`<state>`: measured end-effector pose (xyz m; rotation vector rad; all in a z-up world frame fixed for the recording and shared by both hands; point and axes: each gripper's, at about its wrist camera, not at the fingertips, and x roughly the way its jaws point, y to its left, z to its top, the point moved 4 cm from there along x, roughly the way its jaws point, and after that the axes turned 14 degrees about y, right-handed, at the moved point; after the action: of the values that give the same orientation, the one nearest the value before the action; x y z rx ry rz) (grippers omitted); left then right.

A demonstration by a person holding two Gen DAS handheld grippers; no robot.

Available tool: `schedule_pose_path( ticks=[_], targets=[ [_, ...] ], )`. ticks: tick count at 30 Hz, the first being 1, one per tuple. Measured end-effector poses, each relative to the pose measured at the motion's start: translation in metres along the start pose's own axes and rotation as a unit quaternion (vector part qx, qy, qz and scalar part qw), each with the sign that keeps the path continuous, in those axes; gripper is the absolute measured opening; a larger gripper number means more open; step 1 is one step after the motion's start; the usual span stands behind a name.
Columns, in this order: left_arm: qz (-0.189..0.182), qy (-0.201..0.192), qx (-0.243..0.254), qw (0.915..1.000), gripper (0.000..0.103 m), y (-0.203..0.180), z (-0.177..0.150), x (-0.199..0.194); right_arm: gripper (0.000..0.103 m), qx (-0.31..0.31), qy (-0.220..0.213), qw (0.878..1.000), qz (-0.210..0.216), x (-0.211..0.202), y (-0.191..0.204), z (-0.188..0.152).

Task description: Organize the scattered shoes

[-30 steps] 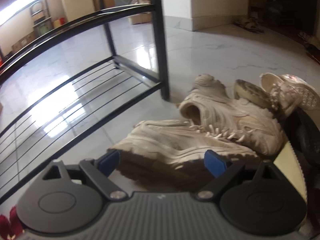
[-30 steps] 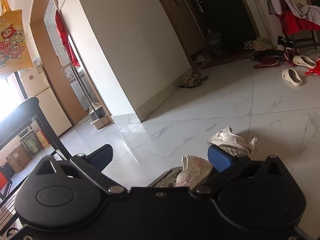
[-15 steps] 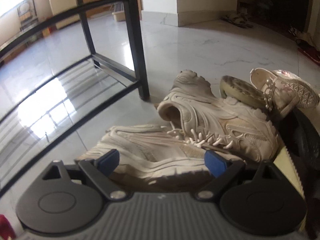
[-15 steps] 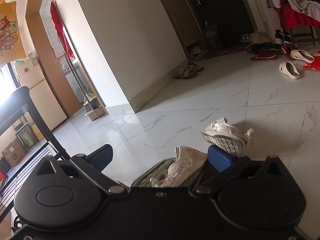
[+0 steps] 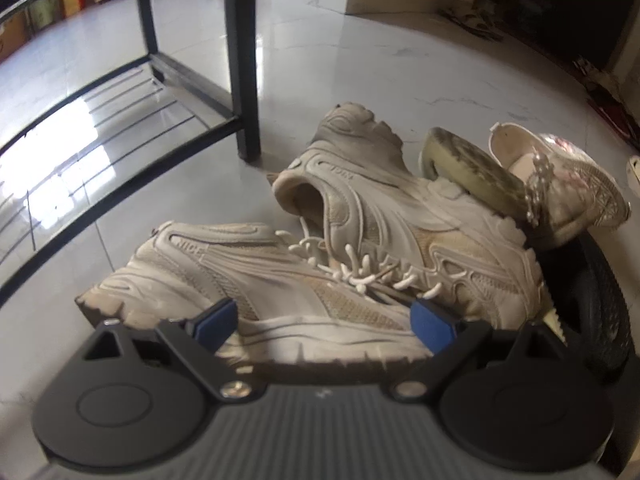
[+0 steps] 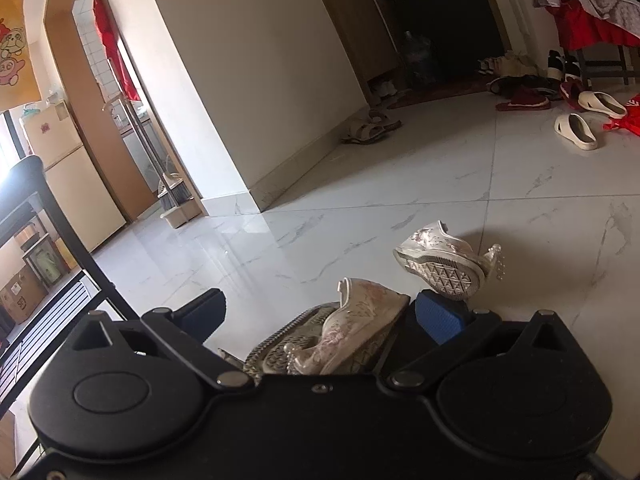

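Two beige chunky sneakers lie on the white tile floor in the left wrist view, the near one on its side, the far one leaning against it. My left gripper hangs open just over the near sneaker's sole edge, and its blue pads are not pressing on it. A floral white canvas shoe and a dirty upturned sole sit behind on the right. My right gripper is open above the floral shoe. Its mate lies on its side farther out.
A black metal shoe rack stands left of the sneakers, its post close to the far one. A black shoe lies at the right. Cream slippers, sandals by the wall and a chair with clothes are farther off.
My left gripper has come down and tilted toward the beige sneakers, which now fill more of its view; the rack has slid left. The right gripper has sunk slightly; both stay open.
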<state>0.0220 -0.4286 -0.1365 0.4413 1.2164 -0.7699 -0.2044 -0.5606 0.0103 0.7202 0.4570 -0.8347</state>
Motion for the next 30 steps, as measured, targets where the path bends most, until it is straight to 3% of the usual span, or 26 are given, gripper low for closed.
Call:
schedule_pose_path(
  ticks=[4, 9, 15, 18, 22, 27, 30],
  targets=[
    [-0.003, 0.004, -0.01, 0.9999, 0.094, 0.003, 0.0, -0.001, 0.103, 0.0, 0.005, 1.0, 0.003, 0.002, 0.0, -0.001],
    [-0.035, 0.035, -0.068, 0.9965, 0.096, 0.014, 0.001, -0.005, 0.103, -0.001, 0.001, 1.0, 0.002, 0.0, -0.002, -0.002],
    [-0.095, 0.113, -0.126, 0.981, 0.097, 0.022, 0.011, -0.009, 0.103, 0.002, 0.005, 1.0, 0.001, 0.003, -0.004, -0.004],
    [-0.13, 0.148, -0.156, 0.968, 0.097, 0.024, 0.01, -0.004, 0.103, 0.002, 0.006, 1.0, -0.001, 0.004, -0.005, -0.003],
    [-0.142, 0.142, -0.175, 0.9639, 0.099, 0.021, 0.006, 0.001, 0.103, 0.002, 0.01, 1.0, -0.001, 0.008, -0.005, -0.005],
    [-0.174, 0.116, -0.234, 0.9494, 0.102, 0.021, 0.009, 0.004, 0.103, -0.001, 0.015, 1.0, -0.004, 0.013, -0.007, -0.008],
    [-0.148, 0.123, -0.258, 0.9468, 0.102, 0.016, 0.013, 0.004, 0.103, 0.002, 0.021, 1.0, -0.006, 0.018, -0.008, -0.009]
  ],
)
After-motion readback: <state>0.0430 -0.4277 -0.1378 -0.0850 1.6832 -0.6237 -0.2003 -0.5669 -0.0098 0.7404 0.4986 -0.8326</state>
